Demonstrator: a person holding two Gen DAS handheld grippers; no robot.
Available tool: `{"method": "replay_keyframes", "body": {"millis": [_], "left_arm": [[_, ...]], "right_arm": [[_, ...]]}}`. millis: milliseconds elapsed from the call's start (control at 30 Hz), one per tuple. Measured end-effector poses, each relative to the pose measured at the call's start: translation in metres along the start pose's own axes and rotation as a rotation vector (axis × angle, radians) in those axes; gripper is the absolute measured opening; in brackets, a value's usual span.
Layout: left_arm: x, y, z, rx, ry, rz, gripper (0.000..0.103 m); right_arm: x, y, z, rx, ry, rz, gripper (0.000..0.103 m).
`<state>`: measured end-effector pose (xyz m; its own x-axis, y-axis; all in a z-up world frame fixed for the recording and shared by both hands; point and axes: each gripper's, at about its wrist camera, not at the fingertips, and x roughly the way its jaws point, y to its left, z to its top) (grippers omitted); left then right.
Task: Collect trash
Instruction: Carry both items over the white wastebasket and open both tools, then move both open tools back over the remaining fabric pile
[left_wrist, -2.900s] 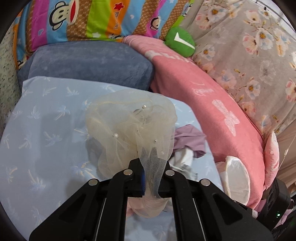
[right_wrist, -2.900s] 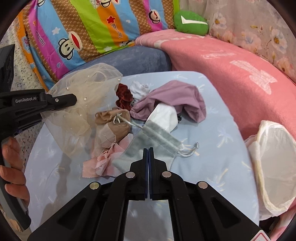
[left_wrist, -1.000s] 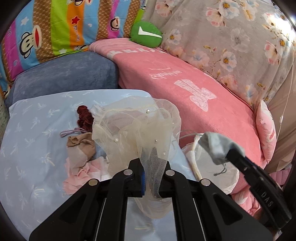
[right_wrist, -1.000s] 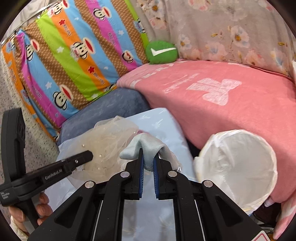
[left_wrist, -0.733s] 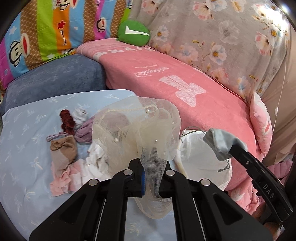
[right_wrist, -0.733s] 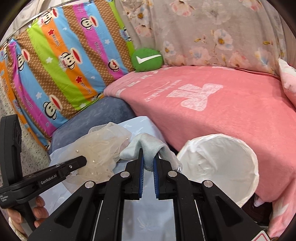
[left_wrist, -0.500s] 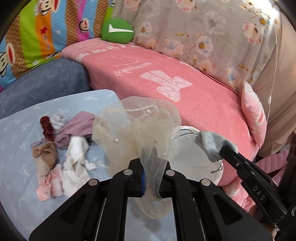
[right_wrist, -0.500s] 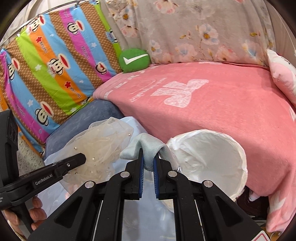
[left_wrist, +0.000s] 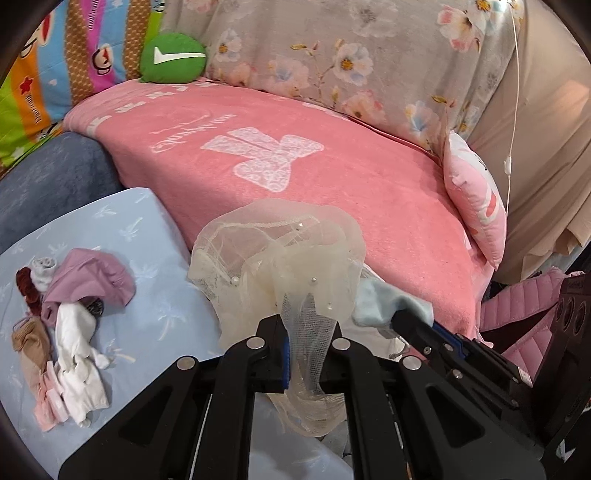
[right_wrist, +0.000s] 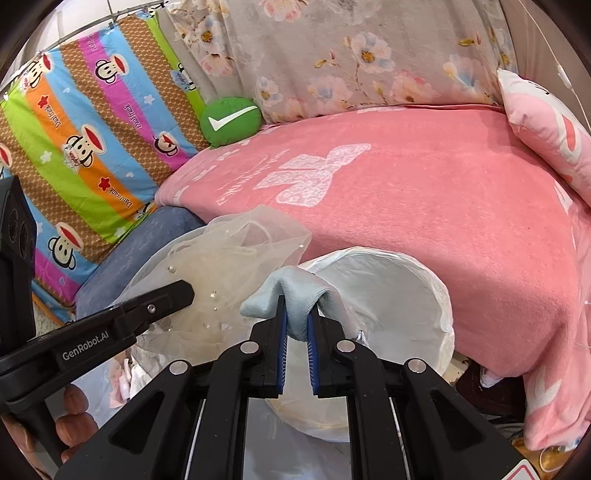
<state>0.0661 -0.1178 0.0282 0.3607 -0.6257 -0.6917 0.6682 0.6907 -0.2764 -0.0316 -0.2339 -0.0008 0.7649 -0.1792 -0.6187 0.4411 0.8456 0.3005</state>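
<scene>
1. Pink bedding (right_wrist: 424, 206) lies behind a white-lined bin (right_wrist: 417, 280), set beside the bed for trash.
2. A cream mesh pouch (left_wrist: 280, 266) is pinched in the left gripper (left_wrist: 304, 354) — carried toward the bin.
3. A pale blue cloth (right_wrist: 295, 291) is clamped in the right gripper (right_wrist: 295, 354) — jaws narrow, just eased apart — above the bin mouth for dropping.

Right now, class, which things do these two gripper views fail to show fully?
- White-lined bin: in the left wrist view, almost wholly hidden behind the cream mesh bag; in the right wrist view, its bottom is blocked by the right gripper and pale blue cloth.
- Cloth pile: right wrist view shows only a scrap under the left gripper.
</scene>
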Motion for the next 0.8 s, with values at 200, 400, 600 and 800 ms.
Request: {"method": "replay_keyframes", "body": {"millis": [200, 400, 600, 800], "left_arm": [[0.01, -0.007, 0.008, 0.007, 0.013, -0.029, 0.015], [0.002, -0.006, 0.014, -0.018, -0.055, 0.017, 0.073], [-0.002, 0.005, 0.012, -0.04, -0.06, 0.044, 0.073], [-0.005, 0.019, 0.004, -0.078, -0.052, 0.065, 0.073]], "right_arm": [[0.001, -0.005, 0.001, 0.005, -0.008, -0.009, 0.024], [0.0, -0.006, 0.003, 0.008, -0.02, -0.021, 0.035], [-0.004, -0.001, 0.002, -0.003, -0.024, -0.017, 0.041], [-0.002, 0.011, -0.003, -0.034, -0.007, -0.007, 0.042]]}}
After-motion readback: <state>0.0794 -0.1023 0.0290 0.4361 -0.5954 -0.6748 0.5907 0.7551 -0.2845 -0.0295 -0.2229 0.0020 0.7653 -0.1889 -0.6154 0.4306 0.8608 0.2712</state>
